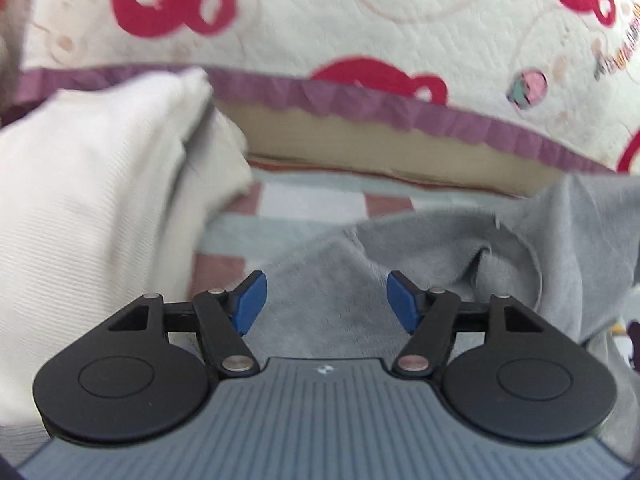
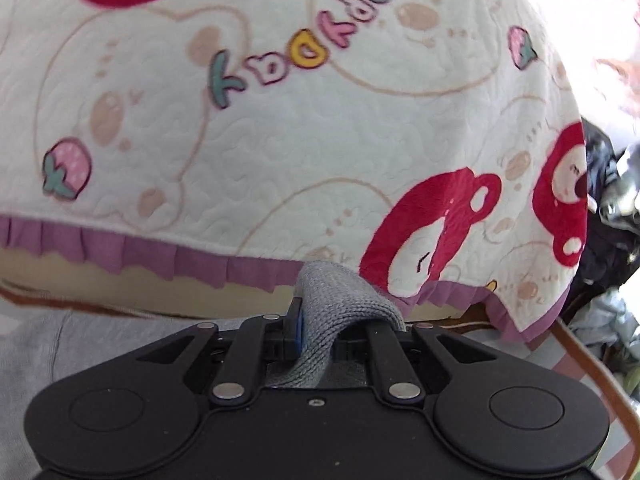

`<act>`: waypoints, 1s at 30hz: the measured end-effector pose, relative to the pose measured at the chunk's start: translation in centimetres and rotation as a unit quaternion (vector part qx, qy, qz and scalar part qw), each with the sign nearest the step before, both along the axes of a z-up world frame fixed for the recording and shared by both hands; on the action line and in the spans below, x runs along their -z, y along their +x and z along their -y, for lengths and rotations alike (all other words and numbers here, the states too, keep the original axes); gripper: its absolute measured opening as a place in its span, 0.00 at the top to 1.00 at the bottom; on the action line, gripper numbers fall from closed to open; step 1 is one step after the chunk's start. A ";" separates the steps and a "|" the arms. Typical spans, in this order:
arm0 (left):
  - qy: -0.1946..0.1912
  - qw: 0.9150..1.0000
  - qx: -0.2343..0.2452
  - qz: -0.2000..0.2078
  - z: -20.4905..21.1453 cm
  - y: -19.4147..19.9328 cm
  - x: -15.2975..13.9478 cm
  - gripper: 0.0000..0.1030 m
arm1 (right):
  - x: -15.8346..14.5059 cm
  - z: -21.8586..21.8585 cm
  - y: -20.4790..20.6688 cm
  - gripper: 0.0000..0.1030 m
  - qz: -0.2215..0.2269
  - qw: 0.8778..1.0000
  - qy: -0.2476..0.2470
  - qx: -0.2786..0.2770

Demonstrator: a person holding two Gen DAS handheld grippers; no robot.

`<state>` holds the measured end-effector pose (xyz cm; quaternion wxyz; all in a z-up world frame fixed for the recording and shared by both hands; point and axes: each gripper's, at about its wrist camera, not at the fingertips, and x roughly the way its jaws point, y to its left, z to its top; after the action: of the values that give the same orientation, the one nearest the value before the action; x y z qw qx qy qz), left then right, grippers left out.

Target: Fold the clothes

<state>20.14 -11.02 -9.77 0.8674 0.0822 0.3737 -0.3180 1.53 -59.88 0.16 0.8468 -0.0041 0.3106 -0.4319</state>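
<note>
In the left wrist view my left gripper [image 1: 326, 294] stands open, its blue pads [image 1: 250, 300] well apart with nothing pinched between them. Just beneath it a grey fleecy garment [image 1: 420, 248] lies rumpled on the checked sheet [image 1: 304, 200]. A white ribbed garment [image 1: 88, 200] is bunched up to its left. In the right wrist view my right gripper [image 2: 320, 336] is shut on a grey ribbed knit band [image 2: 340, 296], which loops up over the jaws. More of the grey garment [image 2: 60, 352] hangs or lies at the lower left.
A cream quilt [image 2: 280, 140] printed with red bears and strawberries, edged in a purple frill [image 1: 400, 108], fills the background of both views. A wooden edge [image 2: 592, 360] and dark clutter [image 2: 608, 220] sit at the far right of the right wrist view.
</note>
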 end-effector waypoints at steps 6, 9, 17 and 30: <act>0.123 0.989 0.018 0.084 0.7 -1.1 1.7 0.35 | 1.7 -0.2 -0.1 0.89 -0.020 1.000 0.008 -0.010; 0.115 0.990 0.016 0.077 0.5 -0.5 2.0 0.33 | 2.3 0.1 -0.7 0.89 -0.018 1.000 0.017 -0.006; 0.068 0.995 0.070 0.031 -0.5 1.9 2.0 0.32 | 2.2 1.0 -1.5 0.89 -0.009 0.999 0.032 -0.014; 0.054 0.987 0.135 -0.067 0.6 2.5 5.2 0.88 | 4.3 1.2 -3.4 0.88 -0.012 0.997 0.067 -0.031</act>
<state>22.61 -11.66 -14.93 0.7838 0.1571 0.4329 -0.4166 -1.82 -61.12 -4.15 0.8543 0.0382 0.3485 -0.3837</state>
